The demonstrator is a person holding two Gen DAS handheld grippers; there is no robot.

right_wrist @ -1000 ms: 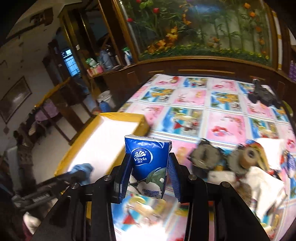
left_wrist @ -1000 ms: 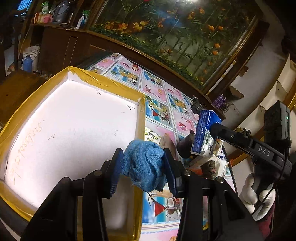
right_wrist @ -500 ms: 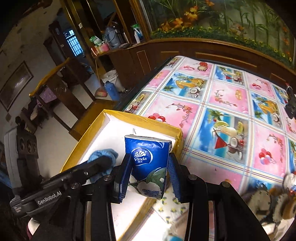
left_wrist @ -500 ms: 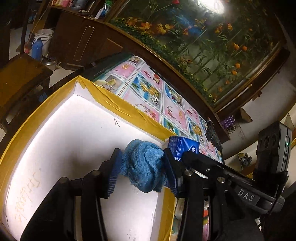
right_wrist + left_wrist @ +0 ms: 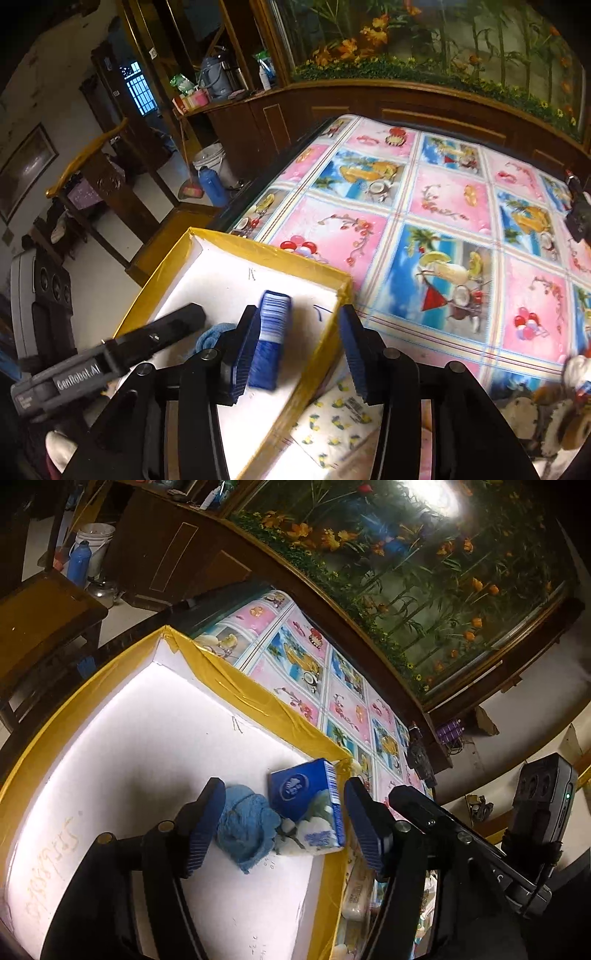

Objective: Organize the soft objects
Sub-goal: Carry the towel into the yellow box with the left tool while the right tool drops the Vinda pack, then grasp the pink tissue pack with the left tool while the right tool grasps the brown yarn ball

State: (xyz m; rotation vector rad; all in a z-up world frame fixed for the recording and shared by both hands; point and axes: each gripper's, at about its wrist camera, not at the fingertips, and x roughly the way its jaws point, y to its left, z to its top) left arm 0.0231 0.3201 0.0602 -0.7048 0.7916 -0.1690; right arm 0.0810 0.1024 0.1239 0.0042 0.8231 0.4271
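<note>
Left gripper (image 5: 282, 821) jaws opening, spread wide, pads off everything. Blue cloth (image 5: 245, 825) lies on the white floor of the box (image 5: 236, 690), just beside the left jaw's pad, a crumpled lump between the jaws. Tissue pack (image 5: 308, 806) sits to the right of the cloth, touching it, tilted, blue face up, short of the right jaw; a gap shows there.

Right gripper (image 5: 297, 349) jaws opening too, nothing pinched. In the right wrist view the tissue pack (image 5: 271, 341) is blurred and lies just beside the left jaw's pad; whether it touches the pad I cannot tell. Clear space between it and the right jaw. The box's yellow taped rim (image 5: 321, 271) runs under the right jaw, so that jaw hangs over the edge while the left jaw is inside the box. Cloth (image 5: 210, 334) peeks out left of the left jaw, partly behind the left gripper's black arm.

Box rests on the worktop (image 5: 447, 229) with its pink and blue picture cover. A lemon-print packet (image 5: 332, 428) lies outside the box, below the right jaw.
</note>
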